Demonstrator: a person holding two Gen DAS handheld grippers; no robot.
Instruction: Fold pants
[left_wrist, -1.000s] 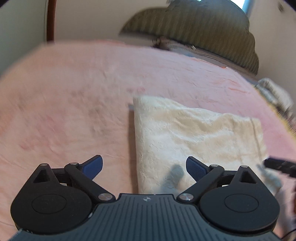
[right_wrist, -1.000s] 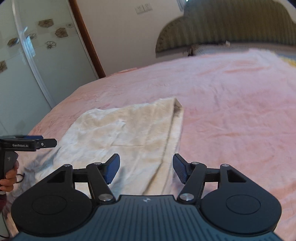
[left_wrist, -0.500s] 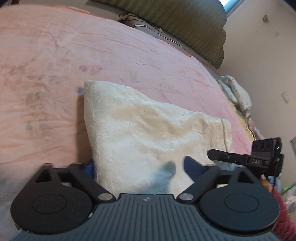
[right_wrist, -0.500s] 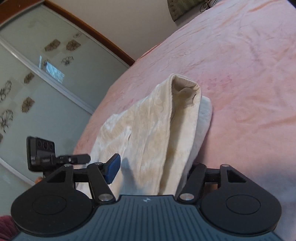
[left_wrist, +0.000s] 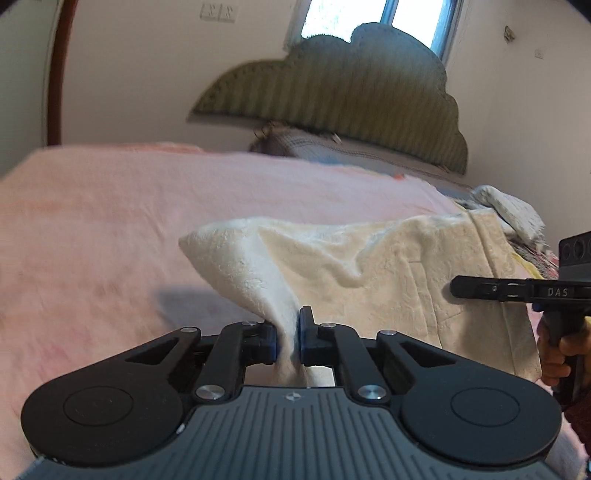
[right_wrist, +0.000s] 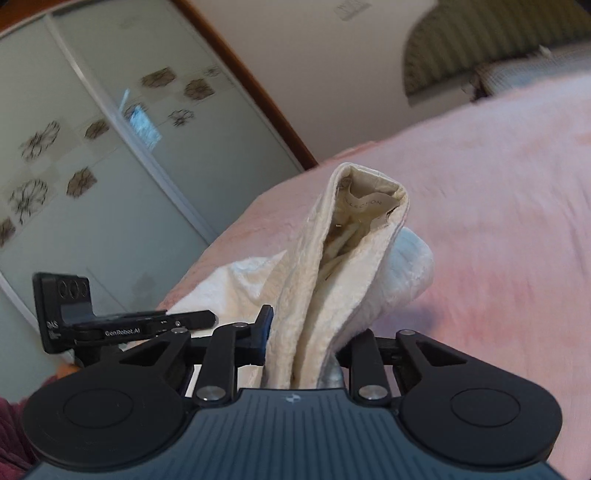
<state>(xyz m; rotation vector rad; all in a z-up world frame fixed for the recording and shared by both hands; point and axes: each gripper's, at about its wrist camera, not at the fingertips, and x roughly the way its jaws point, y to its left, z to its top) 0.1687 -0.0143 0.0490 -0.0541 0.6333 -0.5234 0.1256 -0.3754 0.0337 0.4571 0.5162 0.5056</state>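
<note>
Cream pants (left_wrist: 369, 266) pinched by both closed tongs (left_wrist: 287, 339).

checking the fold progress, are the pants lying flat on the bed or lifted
Lifted at the near edge: the left gripper and right gripper each pinch the cream pants, fabric rising off the pink bed.

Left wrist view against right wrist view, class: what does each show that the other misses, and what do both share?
Left only: window, grey-white cloth pile. Right only: floral-patterned sliding doors, the cream pants' open waistband with label. Shared: pants bunched in a shut claw, left claw and right claw, pink bedspread, striped headboard.
</note>
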